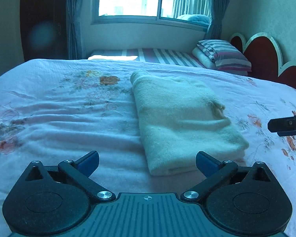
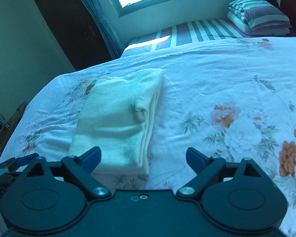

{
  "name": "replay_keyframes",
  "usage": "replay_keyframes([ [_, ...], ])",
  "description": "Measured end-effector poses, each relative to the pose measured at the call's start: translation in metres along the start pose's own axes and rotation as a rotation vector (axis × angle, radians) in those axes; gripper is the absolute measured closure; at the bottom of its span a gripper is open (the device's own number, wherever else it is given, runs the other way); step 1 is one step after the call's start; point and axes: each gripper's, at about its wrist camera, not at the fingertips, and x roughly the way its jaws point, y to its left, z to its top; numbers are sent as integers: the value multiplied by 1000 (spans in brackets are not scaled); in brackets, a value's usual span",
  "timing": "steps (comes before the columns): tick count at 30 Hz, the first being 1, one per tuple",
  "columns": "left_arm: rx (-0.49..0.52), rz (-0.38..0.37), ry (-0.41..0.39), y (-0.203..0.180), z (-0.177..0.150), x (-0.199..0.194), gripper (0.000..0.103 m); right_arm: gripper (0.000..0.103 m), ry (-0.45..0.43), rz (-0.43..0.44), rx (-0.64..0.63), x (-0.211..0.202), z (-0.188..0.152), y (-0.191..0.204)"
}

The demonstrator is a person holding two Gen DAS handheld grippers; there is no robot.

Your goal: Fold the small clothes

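Your left tool (image 1: pixel 147 163) is spread wide and holds nothing; it hovers just short of the near end of the folded garment (image 1: pixel 183 122). Your right tool (image 2: pixel 143 159) is likewise spread and empty, with its left finger over the garment's near right corner and its right finger over bare bedspread (image 2: pixel 217 83).

The garment is a pale, fuzzy knit, lying on the floral bedspread toward the middle of the bed. It appears already folded into a long rectangle of several layers; the stacked edges show along its right side in the right wrist view, and 1 small pucker sits near that edge.

Expect a light, soft, limp load. It will sag and the layers may slide apart if you lift 1 layer only. Judge the next fold as end to end: pinch through all layers at the 2 near corners, 1 per tool, and carry them toward the far end.

A striped pillow (image 1: pixel 225 54) lies well beyond.
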Motion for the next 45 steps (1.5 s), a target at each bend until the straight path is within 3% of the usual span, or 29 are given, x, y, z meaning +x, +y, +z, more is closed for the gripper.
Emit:
replay_keyframes([
  [6, 24, -2, -84, -20, -6, -60, 0, 0, -87, -90, -106, -54, -26, 21],
  [14, 14, -7, -175, -67, -24, -162, 0, 0, -202, -133, -154, -157, -67, 39],
  [18, -25, -4, -201, -71, -43, -215, 0, 0, -239, -176, -168, -201, -92, 51],
  [25, -52, 19, -252, -70, -66, -280, 0, 0, -275, -164, -188, -243, -123, 69],
  [31, -51, 12, -289, -71, -69, -304, 0, 0, -308, -161, -191, -260, -127, 77],
  [45, -50, 1, -318, -78, -73, -320, 0, 0, -335, -151, -213, -271, -128, 86],
])
